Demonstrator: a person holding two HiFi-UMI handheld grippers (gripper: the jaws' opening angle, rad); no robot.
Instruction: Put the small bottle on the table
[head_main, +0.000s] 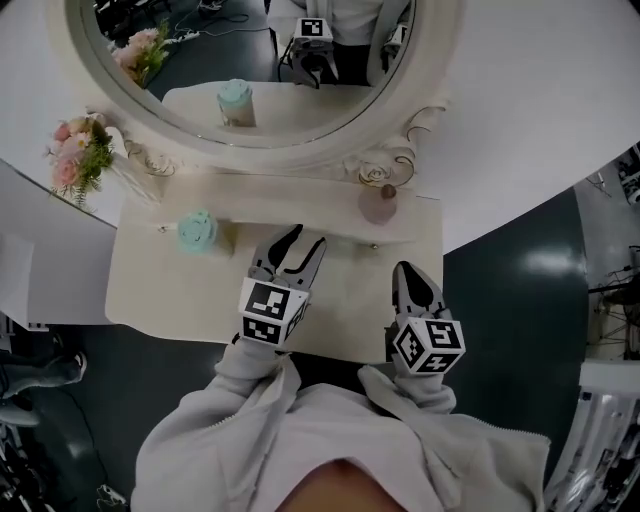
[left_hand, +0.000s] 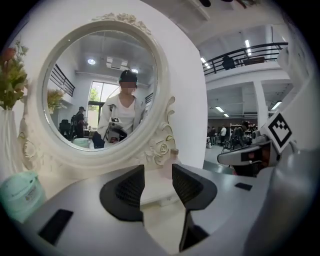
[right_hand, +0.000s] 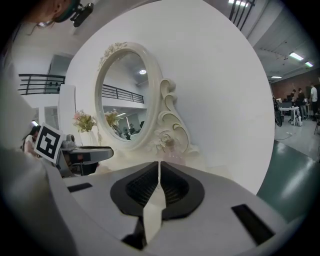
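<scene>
Head view, steeply down: small bottle, pale pink, upright on the raised back ledge of the table, at the foot of the mirror. From the left gripper, at about two o'clock; from the right gripper, at about eleven o'clock. Apart from both tools, touched by neither. Teal jar at nine o'clock of the left gripper, on the same ledge; flowers farther out toward ten o'clock.

Left gripper view: jaws spread wide, only pale tabletop in the gap. Small bottle just above the tip of the right-hand jaw, at roughly one o'clock from the gap, set against the carved mirror frame.

Right gripper view: jaws pressed together, a thin seam only, nothing pinched. Small bottle at about one o'clock above the closed tips, well beyond them.

Hard to make out: in both gripper views the bottle small, washed out, nearly the same tone as the frame and ledge behind it; lower edge not separable from the jaw and table in front. Cap shape unclear in every view. Top of the mirror cut off by the head view's upper edge. Hands on the grippers hidden inside grey sleeves. Front edge of the table partly covered by the marker cubes.
</scene>
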